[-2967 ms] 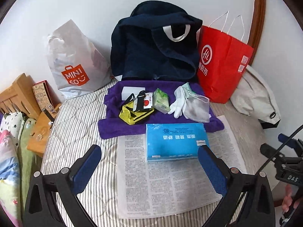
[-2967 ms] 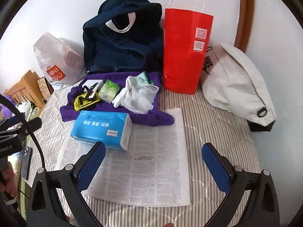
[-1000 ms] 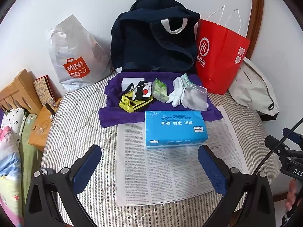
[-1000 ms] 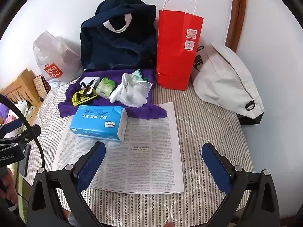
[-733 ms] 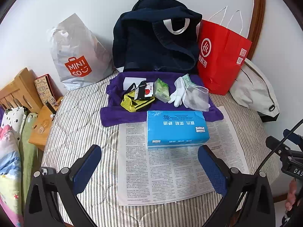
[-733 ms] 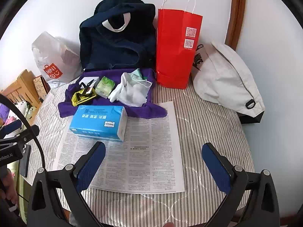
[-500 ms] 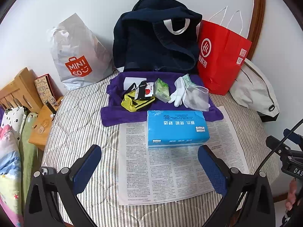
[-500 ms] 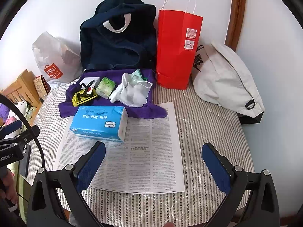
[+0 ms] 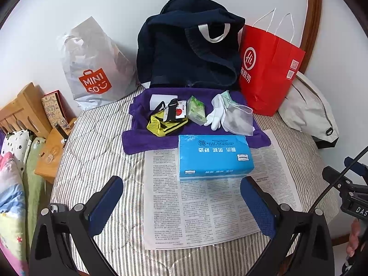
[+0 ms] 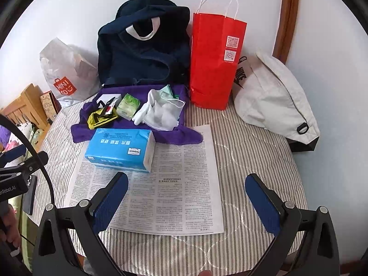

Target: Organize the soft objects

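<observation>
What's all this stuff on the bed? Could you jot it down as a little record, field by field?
surface: striped mattress
paper: newspaper lying flat
on newspaper: blue tissue pack
cloth: purple towel, behind the newspaper
on towel: white gloves, mesh pouch, green tissue packet, yellow pouch
at wall: Miniso bag, navy bag, red paper bag, grey bag
left claw: open, empty
right claw: open, empty
</observation>
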The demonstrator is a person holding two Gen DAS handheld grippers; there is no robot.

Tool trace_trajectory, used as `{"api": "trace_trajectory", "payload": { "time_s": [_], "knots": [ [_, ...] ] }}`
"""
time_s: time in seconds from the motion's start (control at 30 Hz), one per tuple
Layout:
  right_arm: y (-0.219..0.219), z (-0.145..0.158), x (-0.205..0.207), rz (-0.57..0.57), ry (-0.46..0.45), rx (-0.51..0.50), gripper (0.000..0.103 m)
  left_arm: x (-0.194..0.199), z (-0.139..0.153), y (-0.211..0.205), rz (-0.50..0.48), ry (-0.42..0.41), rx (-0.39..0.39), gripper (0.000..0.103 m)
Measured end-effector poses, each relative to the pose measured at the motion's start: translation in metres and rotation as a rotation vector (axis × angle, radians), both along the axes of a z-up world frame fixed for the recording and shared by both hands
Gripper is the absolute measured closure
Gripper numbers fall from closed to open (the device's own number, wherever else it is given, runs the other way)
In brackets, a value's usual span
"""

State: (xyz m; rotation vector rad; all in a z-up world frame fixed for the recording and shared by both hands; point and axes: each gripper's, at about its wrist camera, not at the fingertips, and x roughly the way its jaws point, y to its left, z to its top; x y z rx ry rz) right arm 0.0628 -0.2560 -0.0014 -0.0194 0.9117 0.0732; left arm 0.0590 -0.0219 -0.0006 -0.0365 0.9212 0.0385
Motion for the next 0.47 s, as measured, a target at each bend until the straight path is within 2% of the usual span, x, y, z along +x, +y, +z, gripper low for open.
{"api": "trace_trajectory", "payload": {
  "time_s": [0.3, 0.47],
  "knots": [
    [0.0043, 0.0008, -0.0020, 0.009, -0.001, -0.005, 0.003, -0.0006, 0.0027, 0.0024, 0.002, -0.008, -0.001, 0.000],
    [0.0059, 0.0007, -0.0028, 0.011, -0.003, -0.003, 0.002, -0.0045, 0.0042, 0.0011, -0.025, -0.043, 0.018, 0.000]
  ]
}}
